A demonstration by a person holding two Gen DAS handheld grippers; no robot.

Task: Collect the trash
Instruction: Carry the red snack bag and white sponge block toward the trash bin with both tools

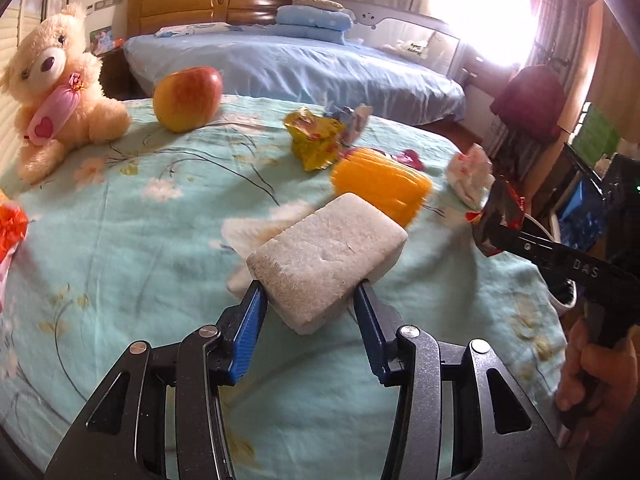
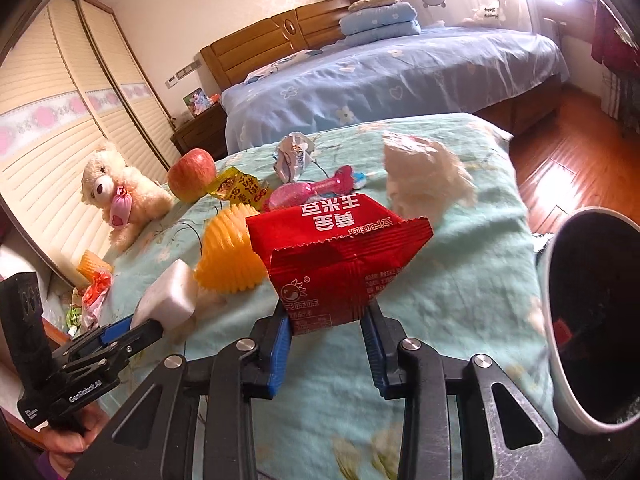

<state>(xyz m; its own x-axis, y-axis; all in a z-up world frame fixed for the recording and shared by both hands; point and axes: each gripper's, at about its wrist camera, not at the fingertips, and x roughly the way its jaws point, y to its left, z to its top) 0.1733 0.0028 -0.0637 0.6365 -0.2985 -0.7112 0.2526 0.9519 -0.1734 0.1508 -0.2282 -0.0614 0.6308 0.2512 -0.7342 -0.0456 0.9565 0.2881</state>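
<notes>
While my left tongs [image 1: 308, 296] clamp the white foam block [image 1: 326, 260] above the bed [image 1: 120, 240], my right tongs [image 2: 326, 328] grip the red snack wrapper [image 2: 340, 256], hiding the pink wrapper [image 2: 296, 192] partly; the bin [image 2: 592, 320] is cut off.

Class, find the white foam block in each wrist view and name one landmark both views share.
Left wrist: foam block at centre, clamped in the left hand-held gripper.
Right wrist: foam block at lower left, beside the orange fruit net.
Shared landmark: apple.
</notes>
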